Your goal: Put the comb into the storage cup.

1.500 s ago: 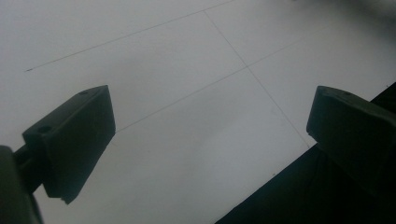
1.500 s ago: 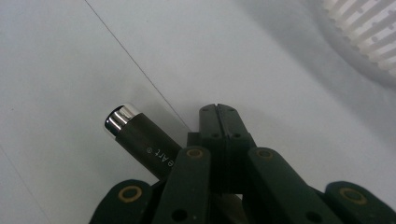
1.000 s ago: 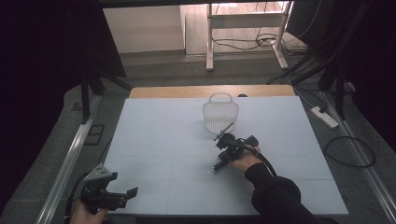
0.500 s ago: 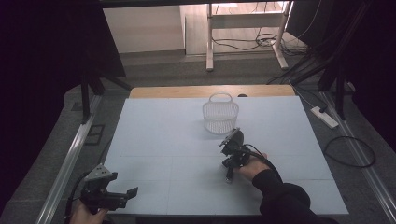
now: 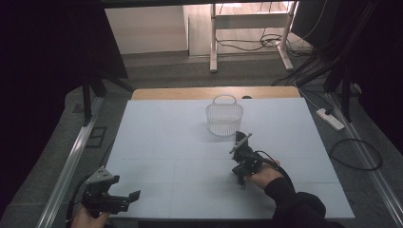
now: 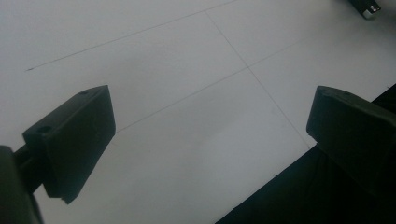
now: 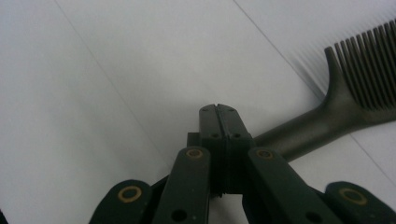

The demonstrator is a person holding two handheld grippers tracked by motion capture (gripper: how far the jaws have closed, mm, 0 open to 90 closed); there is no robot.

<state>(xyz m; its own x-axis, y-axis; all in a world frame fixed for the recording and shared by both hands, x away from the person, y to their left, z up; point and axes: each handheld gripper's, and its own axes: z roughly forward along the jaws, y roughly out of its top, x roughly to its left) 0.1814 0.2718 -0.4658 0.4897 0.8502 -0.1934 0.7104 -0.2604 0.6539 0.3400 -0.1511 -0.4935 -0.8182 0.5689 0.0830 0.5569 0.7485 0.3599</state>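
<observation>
Two tongs work a white worktop (image 5: 157,142): at centre of the high view, the right tongs (image 5: 243,142) carry a comb (image 5: 240,142) near a basket (image 5: 224,118).

Left gripper view: left tongs (image 6: 205,135) gape empty.

Right gripper view: jaws pinched shut on the comb's handle (image 7: 299,133); so far from its teeth, it could pivot or slip.

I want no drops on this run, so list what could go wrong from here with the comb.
1. The right tool seems to pinch the comb only at its handle end, with the toothed part sticking far out. It may swivel or slip free.
2. The basket stands just beyond the comb's tip in the high view. A careless forward sweep could knock it over.
</observation>
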